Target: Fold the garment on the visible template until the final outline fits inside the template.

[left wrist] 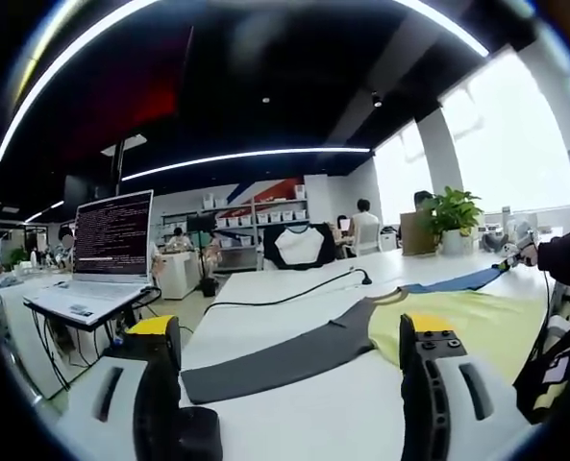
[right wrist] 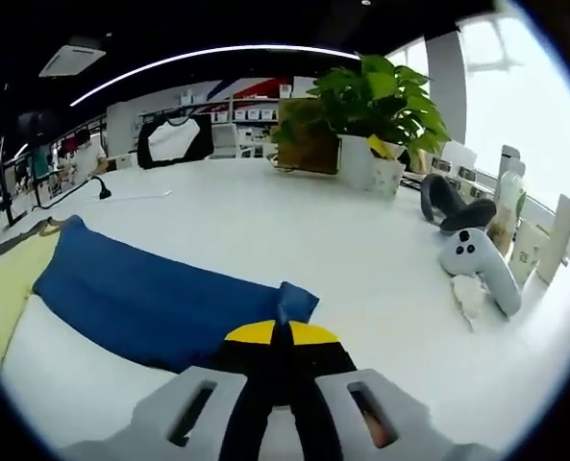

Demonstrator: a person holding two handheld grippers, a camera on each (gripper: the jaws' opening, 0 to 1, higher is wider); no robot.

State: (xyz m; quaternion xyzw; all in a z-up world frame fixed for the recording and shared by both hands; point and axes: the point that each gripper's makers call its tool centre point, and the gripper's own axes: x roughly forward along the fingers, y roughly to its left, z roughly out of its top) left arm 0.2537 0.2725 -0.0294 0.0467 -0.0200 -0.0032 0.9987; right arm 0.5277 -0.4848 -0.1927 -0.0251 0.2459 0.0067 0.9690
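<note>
Now right hand-held gripper (right wrist: 280, 336) clamped on blue sleeve (right wrist: 160, 300) at 6 o'clock; left hand-held gripper (left wrist: 294, 370) apart above counter (left wrist: 304, 413), gray sleeve (left wrist: 285, 360) between.

The laptop screen (left wrist: 112, 234) shows lines of text — too small to read.
</note>
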